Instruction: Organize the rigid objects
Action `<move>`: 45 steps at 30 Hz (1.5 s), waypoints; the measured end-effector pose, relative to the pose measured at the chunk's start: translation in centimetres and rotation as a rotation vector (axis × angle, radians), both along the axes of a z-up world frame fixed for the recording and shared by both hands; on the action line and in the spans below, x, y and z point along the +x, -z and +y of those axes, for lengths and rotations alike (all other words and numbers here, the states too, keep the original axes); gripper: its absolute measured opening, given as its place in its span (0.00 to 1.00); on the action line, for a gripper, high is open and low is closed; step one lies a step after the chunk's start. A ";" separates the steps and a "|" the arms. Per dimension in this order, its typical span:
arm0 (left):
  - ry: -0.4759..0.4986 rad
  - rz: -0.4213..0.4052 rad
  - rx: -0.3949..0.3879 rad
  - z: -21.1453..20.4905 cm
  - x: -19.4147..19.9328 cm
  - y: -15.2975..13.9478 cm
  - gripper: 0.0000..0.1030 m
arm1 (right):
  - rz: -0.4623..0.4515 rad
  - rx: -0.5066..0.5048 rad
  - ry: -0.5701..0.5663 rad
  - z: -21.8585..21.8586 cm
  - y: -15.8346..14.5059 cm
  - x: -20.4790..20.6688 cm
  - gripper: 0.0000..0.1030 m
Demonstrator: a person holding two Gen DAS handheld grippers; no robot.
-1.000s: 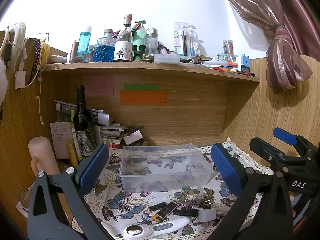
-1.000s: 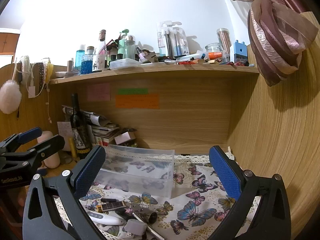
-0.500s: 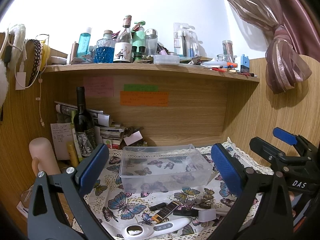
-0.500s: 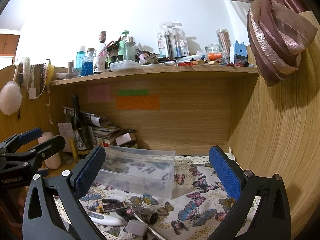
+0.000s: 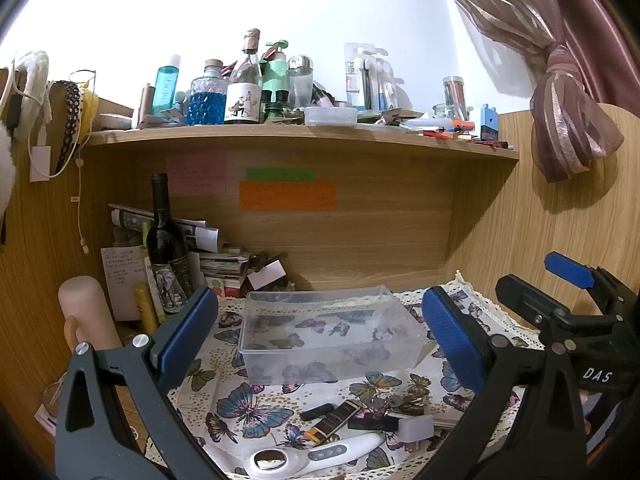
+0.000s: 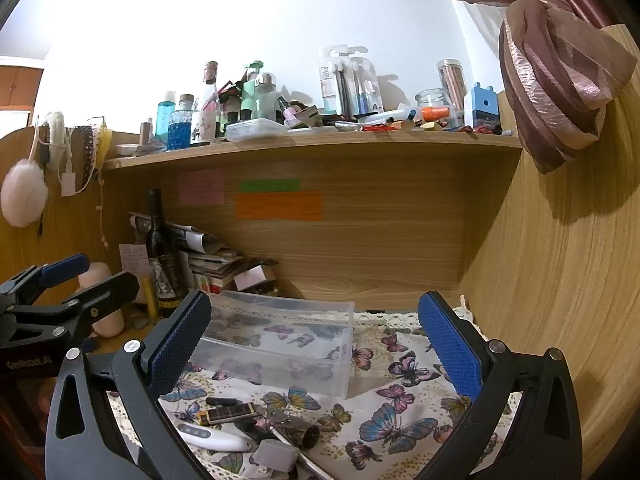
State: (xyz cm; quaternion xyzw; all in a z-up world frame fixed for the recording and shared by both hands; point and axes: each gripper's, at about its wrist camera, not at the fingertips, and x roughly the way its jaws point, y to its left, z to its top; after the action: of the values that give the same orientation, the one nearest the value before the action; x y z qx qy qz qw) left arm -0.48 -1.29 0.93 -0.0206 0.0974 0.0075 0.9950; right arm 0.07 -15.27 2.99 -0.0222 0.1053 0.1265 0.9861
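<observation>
A clear, empty plastic box [image 5: 332, 336] sits on a butterfly-print cloth [image 5: 248, 412]; it also shows in the right wrist view [image 6: 280, 344]. In front of it lie small rigid items: a white thermometer [image 5: 320, 450], a black-and-gold lighter [image 5: 334, 420], a black stick [image 5: 316, 412], a white adapter [image 5: 416, 426] and keys [image 5: 400, 402]. The right wrist view shows the thermometer [image 6: 212, 438], lighter [image 6: 228, 414] and a grey adapter [image 6: 276, 456]. My left gripper [image 5: 320, 336] is open and empty above the items. My right gripper [image 6: 316, 348] is open and empty, to the right of the left one.
A dark wine bottle [image 5: 166, 248], stacked papers [image 5: 216, 260] and a pink cylinder [image 5: 86, 316] stand at the back left. A cluttered shelf [image 5: 296, 134] runs overhead. A wooden side wall [image 6: 560, 280] closes the right. A curtain [image 5: 568, 128] hangs at upper right.
Both grippers have risen or tilted very slightly; the scene sits a touch lower in view. Nothing was taken hold of or moved.
</observation>
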 end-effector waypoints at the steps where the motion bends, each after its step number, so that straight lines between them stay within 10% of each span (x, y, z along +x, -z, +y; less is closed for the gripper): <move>1: -0.001 0.004 -0.001 0.0 0.1 0.1 1.00 | -0.001 0.000 0.001 0.1 0.1 0.0 1.00; 15: -0.043 0.203 -0.037 3.5 2.8 5.1 0.99 | 0.207 -0.052 -0.037 -0.7 4.7 3.2 1.00; 19: -0.063 0.306 -0.056 4.8 3.6 7.7 0.84 | 0.264 -0.042 -0.075 -1.0 5.9 4.3 0.96; 39: 0.085 0.562 -0.181 5.1 5.4 15.9 0.83 | 0.588 -0.060 -0.228 2.2 12.2 6.7 0.42; 45: 0.123 0.589 -0.201 4.7 6.1 17.1 0.81 | 0.599 -0.066 -0.196 3.1 12.2 6.4 0.40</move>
State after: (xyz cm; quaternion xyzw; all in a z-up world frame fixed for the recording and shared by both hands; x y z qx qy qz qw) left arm 5.62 3.41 -16.13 -0.1096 0.3827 -0.0568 0.9156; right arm 6.49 -12.20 -9.16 -0.0259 0.3926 0.2183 0.8930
